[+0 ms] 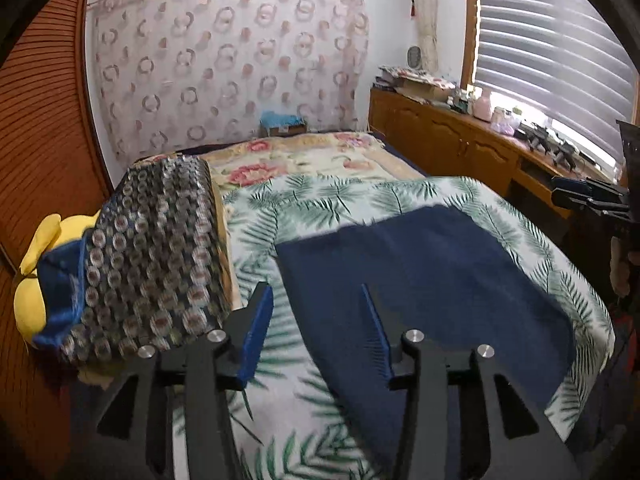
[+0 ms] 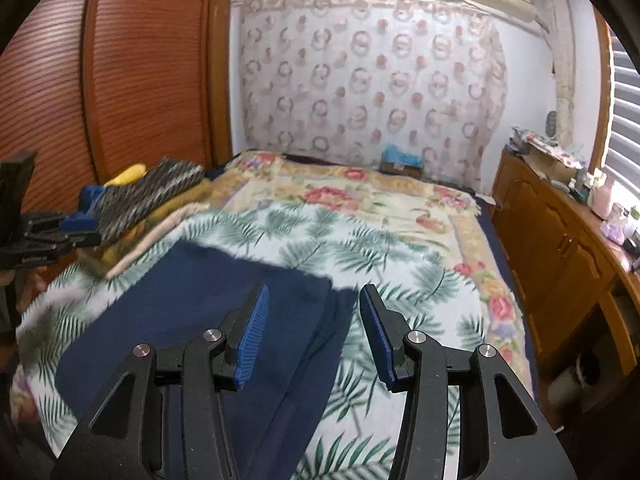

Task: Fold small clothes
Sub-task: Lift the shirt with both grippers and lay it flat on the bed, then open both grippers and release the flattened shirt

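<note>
Blue-padded left tongs (image 1: 318, 312) hang released above the near left edge of the navy cloth (image 1: 432, 280), with nothing between the pads. Right tongs (image 2: 314, 314) are released too, gaping over the cloth's right side, where a lengthwise fold or seam runs under them. Neither pair touches the fabric as far as I can tell.

That cloth lies spread flat on the palm-leaf sheet (image 1: 340, 200) on the bed (image 2: 400, 196), near the foot.

Risks, as I judge them: soft bedding gives way, so a pinch may gather the sheet along with the cloth and drag both. If only one pair catches an edge, the fold goes skew. On the right side a grip may take only the upper layer and undo the fold already there.

Left of the cloth, a stack of folded things (image 1: 160, 256) sits close; a wide swing of the left tongs could knock it.
</note>
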The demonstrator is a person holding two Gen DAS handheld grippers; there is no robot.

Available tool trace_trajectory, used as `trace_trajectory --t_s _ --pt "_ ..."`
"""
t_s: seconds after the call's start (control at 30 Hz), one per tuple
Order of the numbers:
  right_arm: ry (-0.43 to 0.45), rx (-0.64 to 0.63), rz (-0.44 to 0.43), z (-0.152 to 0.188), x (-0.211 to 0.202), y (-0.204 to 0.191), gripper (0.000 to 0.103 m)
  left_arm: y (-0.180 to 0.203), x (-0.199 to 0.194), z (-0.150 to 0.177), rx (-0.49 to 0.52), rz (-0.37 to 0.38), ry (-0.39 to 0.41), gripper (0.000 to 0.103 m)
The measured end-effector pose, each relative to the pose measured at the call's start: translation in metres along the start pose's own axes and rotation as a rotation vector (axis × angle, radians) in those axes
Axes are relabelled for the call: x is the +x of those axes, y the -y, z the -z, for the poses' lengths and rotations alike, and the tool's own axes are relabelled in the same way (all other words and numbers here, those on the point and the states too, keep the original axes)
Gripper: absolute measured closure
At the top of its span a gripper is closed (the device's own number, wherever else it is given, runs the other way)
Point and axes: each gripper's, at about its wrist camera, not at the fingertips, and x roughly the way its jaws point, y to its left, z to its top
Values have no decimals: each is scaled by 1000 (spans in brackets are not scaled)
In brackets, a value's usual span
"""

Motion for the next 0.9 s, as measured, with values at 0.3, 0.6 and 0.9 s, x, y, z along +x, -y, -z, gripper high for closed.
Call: trace_trajectory --t_s 0.3,0.6,0.9 --pt "-57 -23 -71 49 -3 -31 53 29 -20 47 -2 26 -39 51" --pt "-112 -27 -114 89 4 -56 53 44 -26 87 -23 5 -73 51" --pt "-152 -40 -115 103 11 -65 53 53 -30 103 -24 16 -91 51"
